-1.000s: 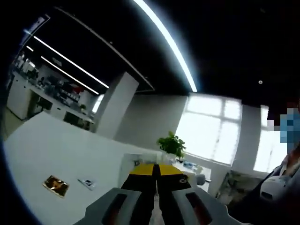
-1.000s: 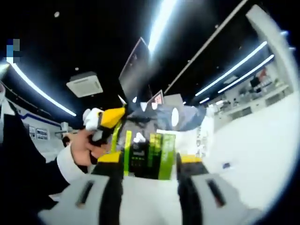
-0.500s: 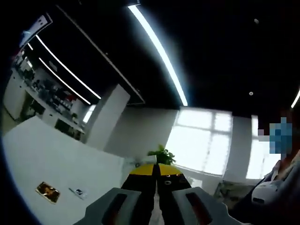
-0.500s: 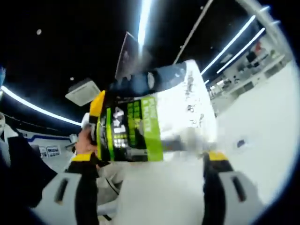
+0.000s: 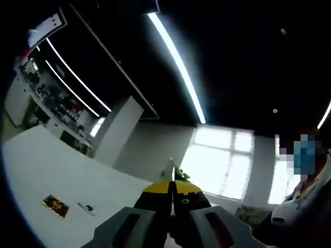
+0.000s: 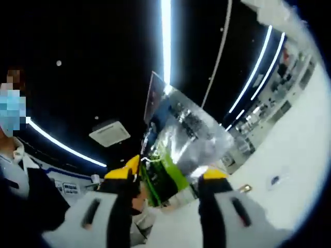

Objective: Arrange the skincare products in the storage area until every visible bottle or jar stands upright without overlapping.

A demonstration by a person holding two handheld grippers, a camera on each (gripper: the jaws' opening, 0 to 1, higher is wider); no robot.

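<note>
The right gripper [image 6: 166, 181] holds a shiny green-and-silver pouch [image 6: 178, 150] high above the white bench [image 5: 62, 181], the left gripper [image 5: 172, 187] is closed and empty, so I judge the next move is lowering the pouch.

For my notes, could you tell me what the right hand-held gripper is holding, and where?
The right hand-held gripper grips a shiny plastic packet by its green lower end.

so there's a shiny silver packet [image 6: 181, 139] with a green and black printed panel at its lower end, crinkly foil, tilted and held up in the air, its lower end between the right gripper's [image 6: 168, 178] fingers.
</note>
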